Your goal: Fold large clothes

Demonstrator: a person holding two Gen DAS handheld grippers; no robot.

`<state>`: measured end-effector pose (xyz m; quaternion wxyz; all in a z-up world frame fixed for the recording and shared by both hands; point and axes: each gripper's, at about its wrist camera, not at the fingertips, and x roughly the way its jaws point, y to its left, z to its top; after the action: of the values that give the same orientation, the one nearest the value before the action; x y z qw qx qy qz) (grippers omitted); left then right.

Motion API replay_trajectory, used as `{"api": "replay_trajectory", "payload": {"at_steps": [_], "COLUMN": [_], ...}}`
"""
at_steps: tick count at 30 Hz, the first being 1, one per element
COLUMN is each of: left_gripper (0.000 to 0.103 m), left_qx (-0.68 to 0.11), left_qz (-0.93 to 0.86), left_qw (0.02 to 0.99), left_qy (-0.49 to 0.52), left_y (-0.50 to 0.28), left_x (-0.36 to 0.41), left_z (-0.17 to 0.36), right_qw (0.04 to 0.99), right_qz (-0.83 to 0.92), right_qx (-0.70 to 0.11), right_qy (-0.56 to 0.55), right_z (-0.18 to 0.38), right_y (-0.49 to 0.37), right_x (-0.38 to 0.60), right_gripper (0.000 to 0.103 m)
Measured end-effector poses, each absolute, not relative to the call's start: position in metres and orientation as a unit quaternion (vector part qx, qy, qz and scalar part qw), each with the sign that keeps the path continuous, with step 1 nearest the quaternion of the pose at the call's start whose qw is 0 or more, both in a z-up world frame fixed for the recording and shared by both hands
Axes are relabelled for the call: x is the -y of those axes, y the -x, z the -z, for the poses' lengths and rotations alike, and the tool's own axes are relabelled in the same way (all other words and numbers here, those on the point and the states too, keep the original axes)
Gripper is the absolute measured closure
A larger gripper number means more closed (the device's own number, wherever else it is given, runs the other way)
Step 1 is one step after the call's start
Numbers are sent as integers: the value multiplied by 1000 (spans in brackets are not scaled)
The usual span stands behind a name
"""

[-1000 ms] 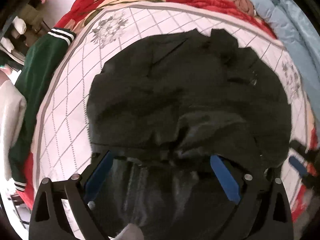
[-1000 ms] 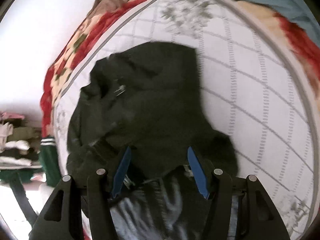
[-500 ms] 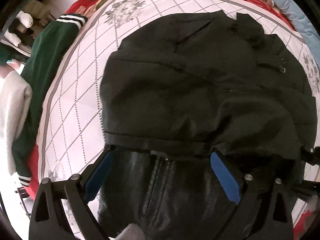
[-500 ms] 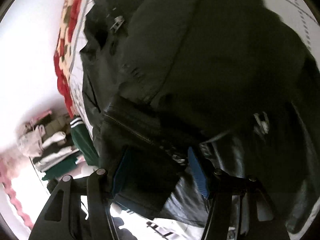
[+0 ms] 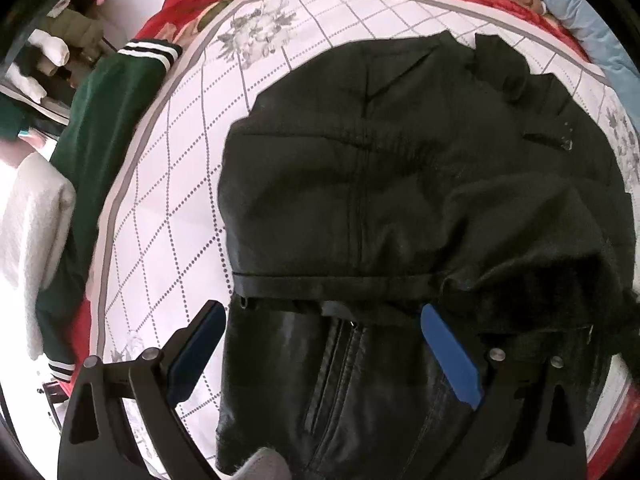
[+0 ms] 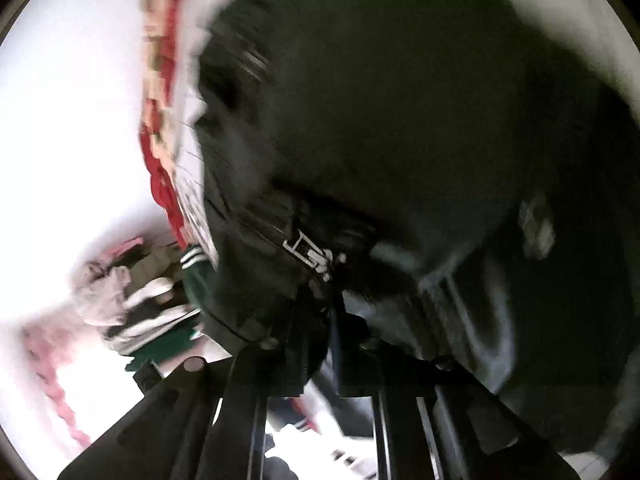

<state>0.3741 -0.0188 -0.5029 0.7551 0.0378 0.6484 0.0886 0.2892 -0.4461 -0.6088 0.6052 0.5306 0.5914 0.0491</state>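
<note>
The right gripper has its jaws drawn together, pinching a fold of the black jacket just below a metal zipper pull; the view is blurred. The left gripper hangs wide apart over the jacket's shiny front, its blue pads clear of the fabric. The jacket lies spread on the bed's white checked quilt, with a green garment at the bed's edge.
</note>
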Motion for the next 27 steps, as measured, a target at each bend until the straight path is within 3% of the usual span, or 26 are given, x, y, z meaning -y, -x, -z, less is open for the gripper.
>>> {"api": "replay_trajectory", "payload": {"at_steps": [5, 8, 11, 13, 17, 20, 21, 22, 24, 27], "left_gripper": [3, 3, 3, 3, 3, 3, 3, 3, 3, 3], "left_qx": [-647, -648, -648, -649, -646, -648, -649, -649, -646, -636], "left_qz": [-84, -85, -90, -94, -107, -121, -125, -128, -132, -139], "left_qw": [758, 756, 755, 754, 754, 750, 749, 749, 750, 758], "left_qy": [-35, -35, -40, -46, -50, -49, -49, -49, -49, -39], "left_y": [-373, -376, -377, -380, -382, -381, -381, -381, -383, -388], "left_x": [23, 26, 26, 25, 18, 11, 8, 7, 3, -4], "left_z": [494, 498, 505, 512, 516, 518, 518, 518, 514, 502], "right_qw": [714, 723, 703, 691, 667, 679, 687, 696, 709, 735], "right_qz": [2, 19, 16, 5, -8, -10, -11, -12, -7, 28], "right_qx": [-558, -597, -627, -632, -642, -652, -655, -656, -645, -615], "right_qy": [-424, -348, -335, -350, -376, -337, -313, -292, -286, -283], "right_z": [550, 561, 587, 604, 632, 636, 633, 631, 620, 592], "right_y": [-309, -331, -325, -322, -325, -328, -330, -330, -326, -321], "right_x": [477, 478, 491, 494, 490, 472, 463, 455, 457, 471], "right_gripper": [100, 98, 92, 64, 64, 63, 66, 89, 98, 100]}}
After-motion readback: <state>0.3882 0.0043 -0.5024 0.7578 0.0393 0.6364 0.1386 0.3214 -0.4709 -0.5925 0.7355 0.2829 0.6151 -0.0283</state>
